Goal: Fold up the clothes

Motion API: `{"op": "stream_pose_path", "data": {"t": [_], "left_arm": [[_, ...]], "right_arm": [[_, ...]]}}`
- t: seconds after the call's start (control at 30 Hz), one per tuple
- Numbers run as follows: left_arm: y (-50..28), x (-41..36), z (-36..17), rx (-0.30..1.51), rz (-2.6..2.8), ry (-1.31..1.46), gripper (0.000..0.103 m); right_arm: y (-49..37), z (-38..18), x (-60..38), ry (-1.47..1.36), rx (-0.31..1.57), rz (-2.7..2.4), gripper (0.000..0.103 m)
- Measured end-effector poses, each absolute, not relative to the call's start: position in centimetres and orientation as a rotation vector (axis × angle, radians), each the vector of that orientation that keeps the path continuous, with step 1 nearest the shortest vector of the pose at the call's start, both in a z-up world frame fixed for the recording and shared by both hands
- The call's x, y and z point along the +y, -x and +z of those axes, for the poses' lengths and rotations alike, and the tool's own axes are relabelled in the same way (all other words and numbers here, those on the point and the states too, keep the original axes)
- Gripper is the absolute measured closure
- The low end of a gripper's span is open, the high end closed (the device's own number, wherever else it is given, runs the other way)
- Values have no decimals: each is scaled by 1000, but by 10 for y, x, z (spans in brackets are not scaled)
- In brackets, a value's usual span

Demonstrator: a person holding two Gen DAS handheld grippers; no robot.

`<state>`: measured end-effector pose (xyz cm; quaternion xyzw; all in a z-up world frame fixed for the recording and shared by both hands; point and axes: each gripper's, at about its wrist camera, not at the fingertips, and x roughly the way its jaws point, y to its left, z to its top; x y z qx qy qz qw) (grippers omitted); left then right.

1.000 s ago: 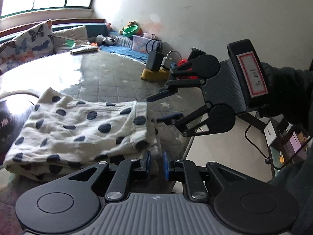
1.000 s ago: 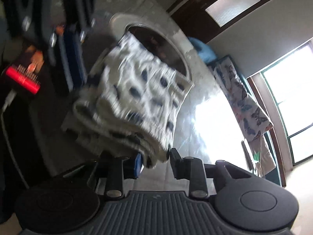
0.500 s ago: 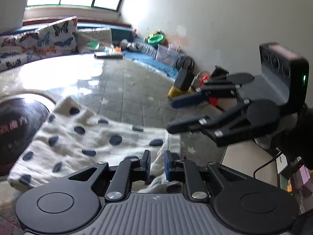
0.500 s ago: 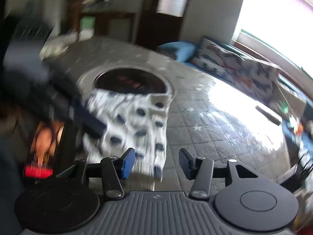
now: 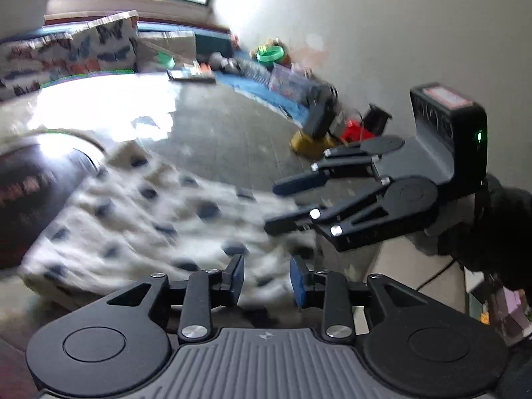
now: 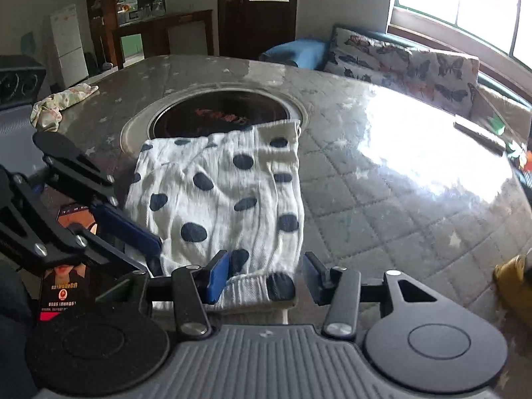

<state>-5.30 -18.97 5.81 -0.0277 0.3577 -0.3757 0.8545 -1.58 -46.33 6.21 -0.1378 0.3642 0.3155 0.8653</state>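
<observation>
A folded white cloth with dark blue dots [image 6: 219, 196] lies flat on the grey quilted table [image 6: 382, 206], its far edge over the round dark inset [image 6: 219, 114]. It shows blurred in the left wrist view [image 5: 159, 219]. My right gripper [image 6: 267, 274] is open and empty, its jaws either side of the cloth's near ribbed edge. My left gripper [image 5: 266, 281] is open and empty just above the cloth's near edge. In the right wrist view the left gripper [image 6: 133, 242] sits at the cloth's left side. In the left wrist view the right gripper [image 5: 282, 206] hovers open at the cloth's right.
A crumpled floral cloth [image 6: 63, 101] lies at the table's far left. A phone with a lit screen [image 6: 63, 286] lies at the near left. Chargers and a yellow item [image 5: 319, 136] sit by the wall. A butterfly-print sofa [image 6: 409, 63] lines the window side.
Both grippers have opened and let go of the dotted cloth, which now lies flat on the table. The right gripper has swung round to face across the table.
</observation>
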Motion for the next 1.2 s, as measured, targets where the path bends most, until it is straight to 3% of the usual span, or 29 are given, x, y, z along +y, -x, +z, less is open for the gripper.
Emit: {"op": "stream_pose_path", "data": {"t": [0.2,0.7,0.9,1.03,1.2], "left_arm": [[25,-158,67,689,-633,69,70],[-11,-114,25,862,-462,152,70],[-7,-105,39,818,-444,159,69],[-11,-96,46,791,-399,157,66],[-21,-91,38,808,-333,132,65]], "right_arm": [[-4,74,-442,282,716,698,55],[-53,52,-410,192,805,750,53],[-50,51,-419,180,809,713,52],[-26,72,-434,167,758,723,43],[16,89,-439,189,740,785,39]]}}
